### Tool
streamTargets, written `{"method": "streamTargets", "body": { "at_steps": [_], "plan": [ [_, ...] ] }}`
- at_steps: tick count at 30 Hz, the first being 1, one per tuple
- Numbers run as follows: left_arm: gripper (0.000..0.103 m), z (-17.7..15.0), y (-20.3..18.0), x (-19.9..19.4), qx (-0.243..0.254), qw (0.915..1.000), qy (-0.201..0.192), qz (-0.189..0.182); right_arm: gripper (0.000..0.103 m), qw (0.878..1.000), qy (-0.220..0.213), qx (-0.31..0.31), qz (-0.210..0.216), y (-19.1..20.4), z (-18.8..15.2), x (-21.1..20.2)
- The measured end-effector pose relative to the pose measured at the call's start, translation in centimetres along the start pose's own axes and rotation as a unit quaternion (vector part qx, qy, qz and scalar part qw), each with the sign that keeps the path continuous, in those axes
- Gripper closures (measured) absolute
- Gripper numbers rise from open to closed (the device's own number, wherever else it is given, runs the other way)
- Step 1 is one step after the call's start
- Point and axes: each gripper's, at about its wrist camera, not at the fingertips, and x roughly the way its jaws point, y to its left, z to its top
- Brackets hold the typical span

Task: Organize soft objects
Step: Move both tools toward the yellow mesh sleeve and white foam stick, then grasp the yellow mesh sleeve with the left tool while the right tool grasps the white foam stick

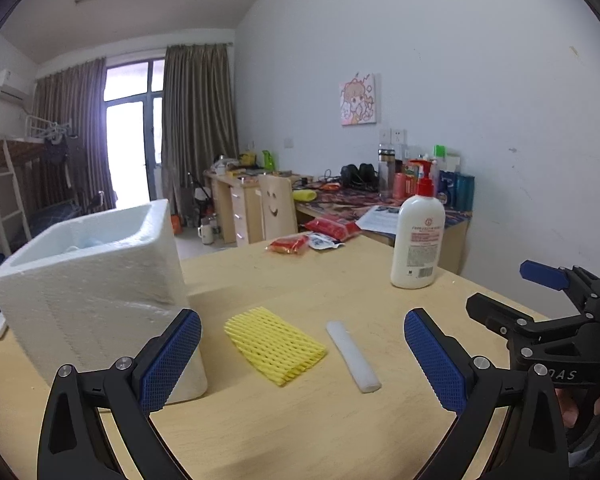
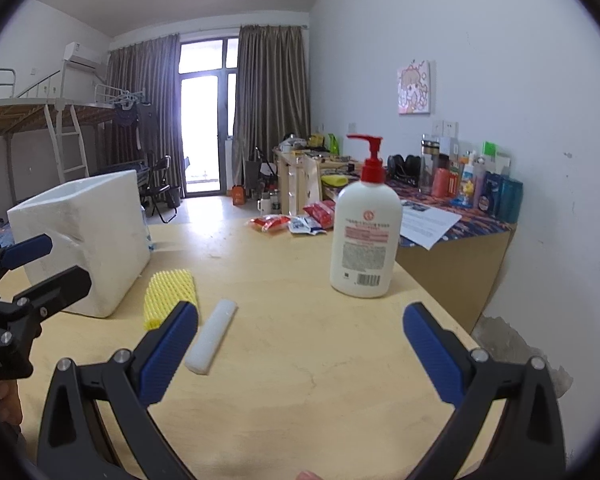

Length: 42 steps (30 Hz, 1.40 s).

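Two pairs of tongs hang over a pale wooden table [image 1: 300, 420] in a room with a bunk bed and curtained window behind. Largest on the table is a white foam box [image 1: 96, 280], open at the top, standing at the left side near the left edge; its near corner lies just behind the left finger of the left tongs [image 1: 302, 356]. Next in size, a white pump bottle [image 2: 366, 236] with a red dispenser stands upright toward the right edge, well apart from the box, with bare tabletop between them. A yellow foam net sleeve [image 1: 274, 344] lies flat just right of the box, close to its base but apart from it in the left wrist view. Beside the sleeve, not touching, lies a white foam stick [image 1: 354, 356], angled lengthwise toward the cameras. Small red and white packets [image 1: 304, 242] sit at the far edge. The left tongs are spread wide with nothing between the blue pads; sleeve and stick both lie in the gap ahead. The right tongs [image 2: 300, 356] are likewise spread wide and empty, over bare wood, the stick just inside their left finger. Open tabletop fills the near foreground before both tools.
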Motion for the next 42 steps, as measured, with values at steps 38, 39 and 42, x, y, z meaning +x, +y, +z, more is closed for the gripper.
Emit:
{"method": "streamTargets", "body": {
  "at_steps": [38,39,42],
  "plan": [
    [0.042,-1.7,2.8,13.5,-0.093,0.9708,0.217,0.044,0.000,0.994,0.086,-0.039,0.052,1.1,0.2,6.4],
    [0.045,-1.8,2.8,13.6,-0.094,0.9695,0.222,0.045,0.000,0.994,0.087,-0.041,0.056,1.2,0.1,6.5],
    [0.054,-2.1,2.7,14.3,-0.092,0.9653,0.240,0.044,0.000,0.993,0.091,-0.043,0.066,1.4,0.2,6.8]
  ]
}}
